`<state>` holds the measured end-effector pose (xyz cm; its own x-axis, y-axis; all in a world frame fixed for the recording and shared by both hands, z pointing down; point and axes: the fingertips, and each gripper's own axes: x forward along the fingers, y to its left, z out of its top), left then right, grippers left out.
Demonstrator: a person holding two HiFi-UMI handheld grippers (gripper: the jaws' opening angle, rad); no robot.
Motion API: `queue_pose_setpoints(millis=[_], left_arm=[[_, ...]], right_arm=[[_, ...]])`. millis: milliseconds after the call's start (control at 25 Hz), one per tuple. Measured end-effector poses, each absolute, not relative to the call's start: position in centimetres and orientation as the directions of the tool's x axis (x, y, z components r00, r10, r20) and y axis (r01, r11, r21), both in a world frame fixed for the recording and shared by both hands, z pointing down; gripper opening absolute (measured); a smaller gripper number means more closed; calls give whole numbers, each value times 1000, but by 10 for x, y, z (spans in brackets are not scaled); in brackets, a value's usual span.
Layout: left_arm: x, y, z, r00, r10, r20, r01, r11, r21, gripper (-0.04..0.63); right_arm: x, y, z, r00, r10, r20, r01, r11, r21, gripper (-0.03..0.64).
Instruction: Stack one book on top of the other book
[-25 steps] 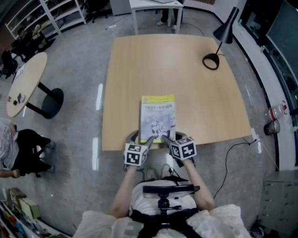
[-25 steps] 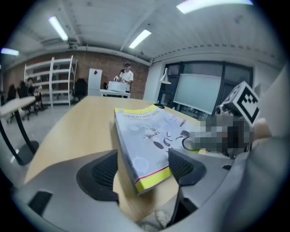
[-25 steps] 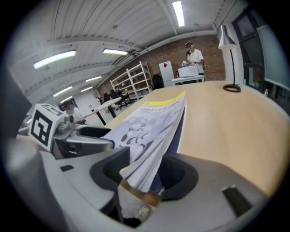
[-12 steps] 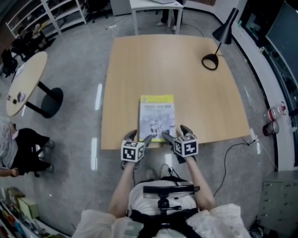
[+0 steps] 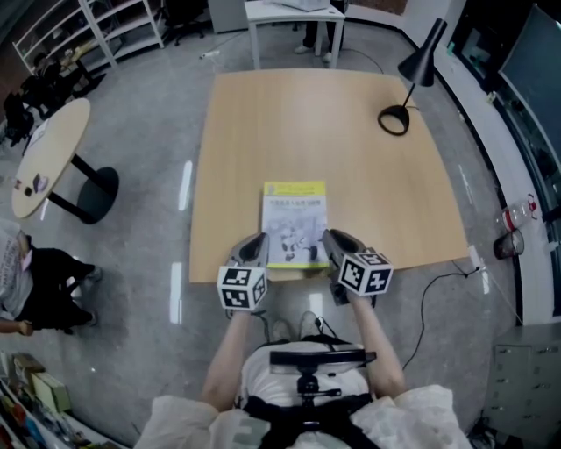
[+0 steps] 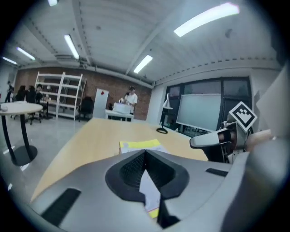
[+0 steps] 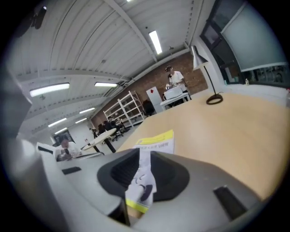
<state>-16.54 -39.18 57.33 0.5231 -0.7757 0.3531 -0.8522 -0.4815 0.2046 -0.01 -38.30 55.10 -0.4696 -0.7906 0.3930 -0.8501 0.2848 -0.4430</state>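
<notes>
A book (image 5: 294,219) with a yellow top band and white cover lies flat near the table's front edge; only one cover shows from above. My left gripper (image 5: 255,246) hovers over its near left corner, my right gripper (image 5: 331,238) over its near right corner. Both are raised off the table. In the left gripper view the closing jaws (image 6: 145,154) meet at their tips, and the book (image 6: 138,145) shows beyond them. In the right gripper view the right gripper (image 7: 145,155) is closing to a narrow slit with nothing between the jaws; the book (image 7: 156,141) lies ahead.
The wooden table (image 5: 263,131) carries a black desk lamp (image 5: 396,118) at its far right corner. A round side table (image 5: 48,158) stands on the floor to the left, a white table (image 5: 294,10) beyond the far edge. A cable (image 5: 443,281) trails at the right.
Both grippers left the book's near edge, opened wide, then rose and moved slightly apart while their jaws narrowed. The book stayed in place.
</notes>
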Motion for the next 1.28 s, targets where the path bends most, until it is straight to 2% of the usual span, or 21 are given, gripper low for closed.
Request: queue_pose_setpoints(millis=[40, 200, 320, 520, 760, 920, 1280], left_arm=[[-165, -393, 564, 514, -797, 317, -858, -484, 173, 8], [-160, -397, 561, 483, -816, 318, -876, -451, 173, 8], [-160, -395, 563, 479, -812, 333, -877, -439, 193, 8], [-152, -391, 557, 509, -798, 322, -861, -477, 177, 8], [-155, -386, 551, 495, -816, 297, -868, -453, 202, 8], [-158, -372, 535, 525, -810, 263, -849, -474, 234, 8], [-163, -335, 518, 568, -783, 255, -823, -532, 198, 8]], right_arm=[[-4, -383, 546, -496, -783, 375, -831, 302, -467, 75], [-10, -385, 538, -514, -780, 358, -817, 319, -480, 64], [-7, -383, 535, -477, -806, 349, -839, 300, -455, -2], [-10, -380, 523, -479, -815, 326, -863, 370, -344, -2], [-19, -371, 525, -504, -798, 331, -855, 408, -320, -2], [-30, -355, 514, -559, -773, 299, -805, 422, -416, -2], [-25, -311, 514, -528, -795, 299, -808, 362, -465, -2]])
